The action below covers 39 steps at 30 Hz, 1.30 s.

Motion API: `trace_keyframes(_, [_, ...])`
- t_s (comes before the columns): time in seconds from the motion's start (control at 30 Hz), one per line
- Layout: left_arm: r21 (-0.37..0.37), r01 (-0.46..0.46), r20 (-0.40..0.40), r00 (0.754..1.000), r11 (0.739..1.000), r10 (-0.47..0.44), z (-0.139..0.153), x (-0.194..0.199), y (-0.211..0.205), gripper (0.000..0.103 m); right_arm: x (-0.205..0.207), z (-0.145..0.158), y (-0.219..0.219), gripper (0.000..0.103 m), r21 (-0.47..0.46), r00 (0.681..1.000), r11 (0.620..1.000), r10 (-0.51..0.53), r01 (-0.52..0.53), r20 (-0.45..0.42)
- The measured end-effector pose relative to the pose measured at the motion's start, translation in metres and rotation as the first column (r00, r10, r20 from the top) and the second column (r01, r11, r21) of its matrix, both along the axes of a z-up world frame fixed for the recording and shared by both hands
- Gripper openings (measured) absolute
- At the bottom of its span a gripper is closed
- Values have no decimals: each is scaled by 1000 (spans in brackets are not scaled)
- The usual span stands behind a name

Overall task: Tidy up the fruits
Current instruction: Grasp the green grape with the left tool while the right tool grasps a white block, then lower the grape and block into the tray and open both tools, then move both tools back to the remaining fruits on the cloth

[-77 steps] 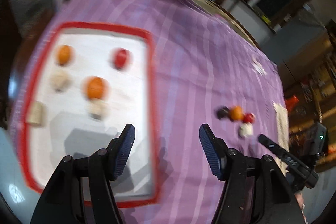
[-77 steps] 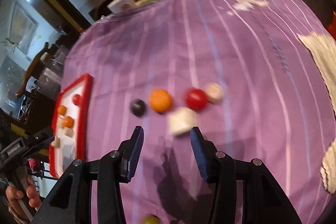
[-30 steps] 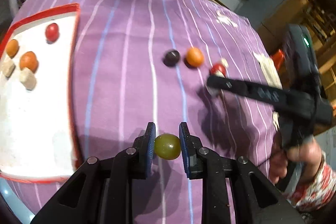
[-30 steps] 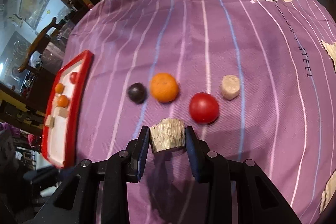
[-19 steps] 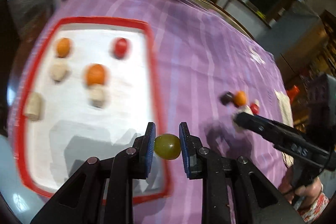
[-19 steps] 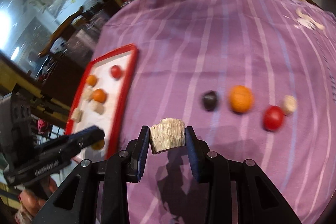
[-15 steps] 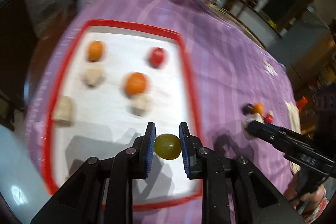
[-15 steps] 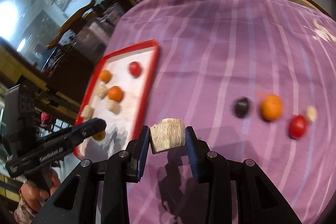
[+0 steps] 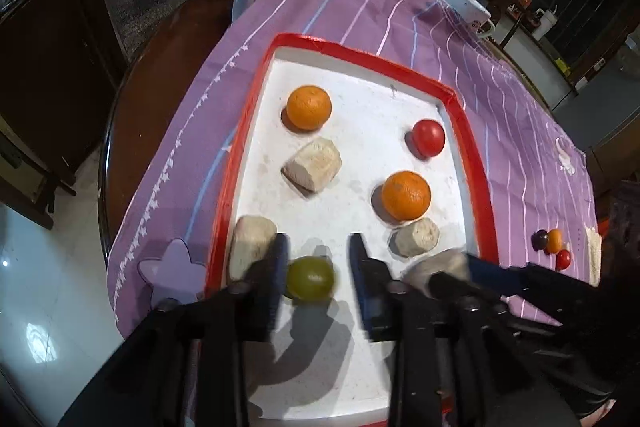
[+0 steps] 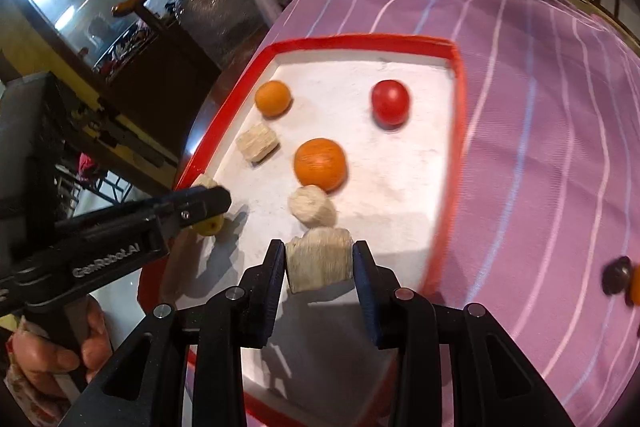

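I am holding my left tool (image 9: 316,277) released around a green grape (image 9: 310,278) on the red-rimmed tray (image 9: 472,155), while my right tool (image 10: 319,263) is grasping a beige block (image 10: 319,259) over the tray at the striped purple desk's (image 9: 520,131) corner; dim room behind.

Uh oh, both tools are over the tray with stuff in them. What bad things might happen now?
The green grape sits loose between the left tool's spread fingers; being round, it may roll across the red-rimmed tray. The right tool grips a beige chunk right next to another beige piece and could knock it. Both tools are close together and might bump.
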<state>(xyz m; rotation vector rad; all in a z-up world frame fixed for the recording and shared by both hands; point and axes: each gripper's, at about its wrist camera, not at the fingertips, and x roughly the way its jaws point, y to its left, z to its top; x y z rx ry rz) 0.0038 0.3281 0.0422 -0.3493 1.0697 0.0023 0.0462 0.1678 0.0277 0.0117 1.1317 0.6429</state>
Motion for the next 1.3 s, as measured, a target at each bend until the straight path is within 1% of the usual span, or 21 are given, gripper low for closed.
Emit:
trace_keyframes(0.03, [-10,0,10,1000,1000,0,3,-1,2,46,0,-1,3,39,5,1000,1000,7,-7,-3])
trace_keyframes(0.1, [-9,-7,13,1000,1000,7,8,-2,4,50,0,0,6,42,30,1000,999,13,-13,-3])
trace_keyframes(0.17, [-3,-19,17,1000,1000,19,14,-3,6,52,1,2,4,45,32,1000,999,2,-2,2])
trace_keyframes(0.23, [-12,-33,23,999,999,33,20,-5,9,54,2,5,-1,46,37,1000,999,-16,16,2])
trace_keyframes(0.3, [-3,-48,23,999,999,48,27,-6,9,56,1,10,-12,46,45,999,998,-44,43,2])
trace_keyframes(0.37, [27,-51,30,998,998,50,35,-7,4,59,0,15,-26,46,42,996,995,-87,87,5])
trace_keyframes(0.53, [136,-25,43,999,990,19,52,-13,-27,72,-8,25,-68,47,51,982,981,-187,187,2])
trace_keyframes(0.63, [185,8,44,999,983,-16,60,-16,-52,75,-18,30,-93,47,51,973,972,-229,229,8])
trace_keyframes(0.77, [229,66,38,996,971,-76,68,-19,-90,75,-32,36,-122,47,51,965,964,-263,262,17])
trace_keyframes(0.87, [266,109,42,991,958,-125,75,-24,-122,75,-45,40,-147,48,53,958,957,-286,284,27])
trace_keyframes(1.07, [351,175,63,976,920,-209,92,-41,-188,75,-69,51,-194,48,69,946,946,-321,318,49])
trace_keyframes(1.2, [418,202,94,960,886,-263,111,-55,-228,76,-82,62,-223,48,82,936,937,-345,339,76])
trace_keyframes(1.3, [465,209,119,948,860,-294,124,-65,-253,79,-88,70,-245,48,102,926,928,-367,358,91])
